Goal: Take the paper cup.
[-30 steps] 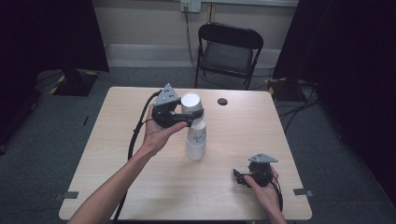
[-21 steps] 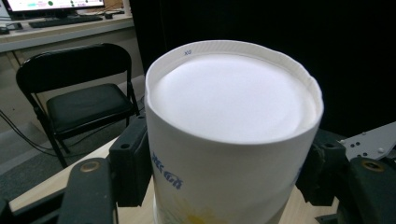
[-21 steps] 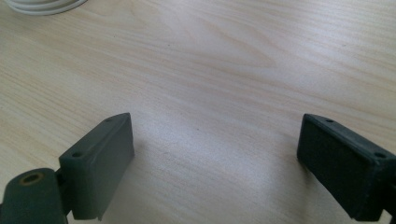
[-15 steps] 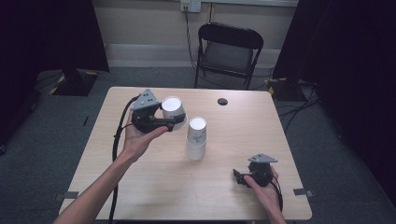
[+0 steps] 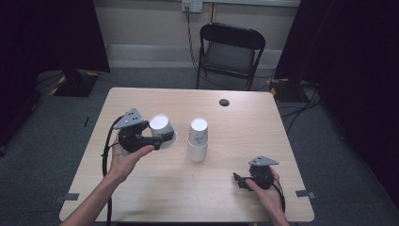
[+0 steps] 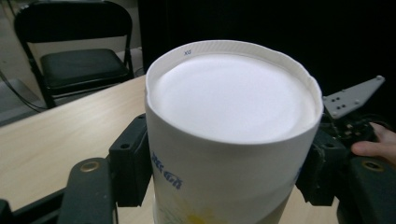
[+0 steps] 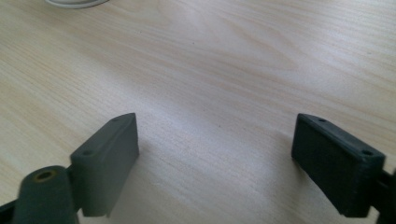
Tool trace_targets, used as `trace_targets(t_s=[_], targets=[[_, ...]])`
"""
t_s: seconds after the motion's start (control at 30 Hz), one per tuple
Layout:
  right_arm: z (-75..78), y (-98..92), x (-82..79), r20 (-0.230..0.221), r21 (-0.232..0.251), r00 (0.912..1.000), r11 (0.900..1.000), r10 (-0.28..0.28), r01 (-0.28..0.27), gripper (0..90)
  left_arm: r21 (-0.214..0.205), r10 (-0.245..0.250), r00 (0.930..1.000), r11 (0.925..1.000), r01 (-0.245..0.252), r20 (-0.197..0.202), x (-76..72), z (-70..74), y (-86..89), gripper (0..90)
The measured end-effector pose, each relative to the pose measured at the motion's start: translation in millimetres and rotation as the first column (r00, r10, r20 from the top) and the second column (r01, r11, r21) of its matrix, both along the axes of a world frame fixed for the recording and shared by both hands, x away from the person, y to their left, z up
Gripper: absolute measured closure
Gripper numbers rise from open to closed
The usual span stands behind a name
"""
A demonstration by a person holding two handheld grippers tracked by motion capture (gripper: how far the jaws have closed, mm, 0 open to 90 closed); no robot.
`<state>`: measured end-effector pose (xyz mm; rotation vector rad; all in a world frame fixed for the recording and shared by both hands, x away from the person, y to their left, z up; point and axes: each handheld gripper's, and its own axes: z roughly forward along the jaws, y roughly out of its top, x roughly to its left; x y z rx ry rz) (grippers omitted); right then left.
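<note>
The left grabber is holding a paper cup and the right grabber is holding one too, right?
Not quite. The left gripper does hold a paper cup, but the right gripper holds nothing: the right gripper view shows its jaws open over bare table.

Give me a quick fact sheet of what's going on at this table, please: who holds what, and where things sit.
Left claw: shut on a white paper cup, upside down, held left of the stack
Right claw: open, holding nothing, low over the table near its front right corner
Cup stack: upside-down white cups, standing mid-table, apart from both claws
Table's far side: small dark round spot
Beyond the table: black folding chair
</note>
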<state>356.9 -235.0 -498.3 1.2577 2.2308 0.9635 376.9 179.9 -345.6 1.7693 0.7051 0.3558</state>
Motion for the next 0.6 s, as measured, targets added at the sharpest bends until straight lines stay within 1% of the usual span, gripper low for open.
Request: trace_targets(t_s=[0.03,0.07,0.1,0.17,0.2,0.23,0.27,0.33,0.43,0.47,0.5,0.53,0.6], targets=[[0.7,0.0,-0.8,-0.001,0.003,1.0,1.0,0.005,-0.005,18.1,-0.008,-0.002,1.0,1.0,0.002,-0.003,-2.1,-3.1,0.1,32.3],[1.6,-0.1,-1.8,0.003,0.004,1.0,1.0,0.007,-0.007,18.6,-0.008,-0.002,1.0,1.0,0.002,-0.003,-2.1,-3.1,0.1,32.3],[3.3,0.0,-3.3,0.01,0.006,0.9999,1.0,0.006,-0.006,18.9,-0.015,0.0,0.9997,0.9999,-0.001,-0.026,-4.1,-10.0,0.8,32.3],[8.0,0.5,-6.6,0.032,0.018,0.9994,0.9998,0.012,-0.012,20.2,-0.013,0.018,0.9994,0.9997,-0.019,-0.029,-6.7,-17.0,1.1,32.3],[10.9,1.4,-8.7,0.042,0.024,0.999,0.9996,0.017,-0.018,20.9,-0.016,0.021,0.999,0.9996,-0.022,-0.039,-7.4,-20.4,0.9,32.3],[13.8,2.7,-10.9,0.05,0.031,0.9984,0.9991,0.027,-0.028,22.0,-0.013,0.019,0.9987,0.9997,-0.02,-0.046,-7.9,-23.3,1.0,32.3],[16.7,4.7,-13.3,0.053,0.038,0.9978,0.9984,0.04,-0.042,24.4,-0.019,0.018,0.9987,0.9996,-0.019,-0.048,-8.6,-26.1,1.1,32.2],[21.8,10.3,-18.5,0.045,0.06,0.9958,0.9948,0.08,-0.083,29.8,-0.026,0.011,0.9979,0.9996,-0.013,-0.064,-9.6,-30.9,0.6,32.2],[28.8,22.8,-29.1,0.072,0.061,0.988,0.9882,0.137,-0.141,33.0,-0.04,-0.002,0.9966,0.9992,-0.001,-0.083,-12.2,-38.6,0.8,32.4],[31.3,27.0,-32.6,0.08,0.06,0.9842,0.9848,0.158,-0.163,33.5,-0.04,-0.002,0.9966,0.9992,-0.001,-0.083,-12.2,-38.6,0.8,32.4],[33.6,31.2,-35.9,0.089,0.066,0.9809,0.9816,0.173,-0.179,34.2,-0.043,-0.008,0.9952,0.9991,0.004,-0.098,-14.7,-44.7,0.1,32.4],[35.8,35.2,-39.0,0.099,0.074,0.9769,0.9776,0.189,-0.197,34.9,-0.046,-0.021,0.9938,0.9988,0.016,-0.11,-15.3,-47.7,0.0,32.4],[40.2,43.0,-44.4,0.107,0.092,0.9687,0.968,0.224,-0.234,39.6,-0.043,-0.026,0.9906,0.9989,0.02,-0.134,-15.9,-53.3,-0.6,32.5]])
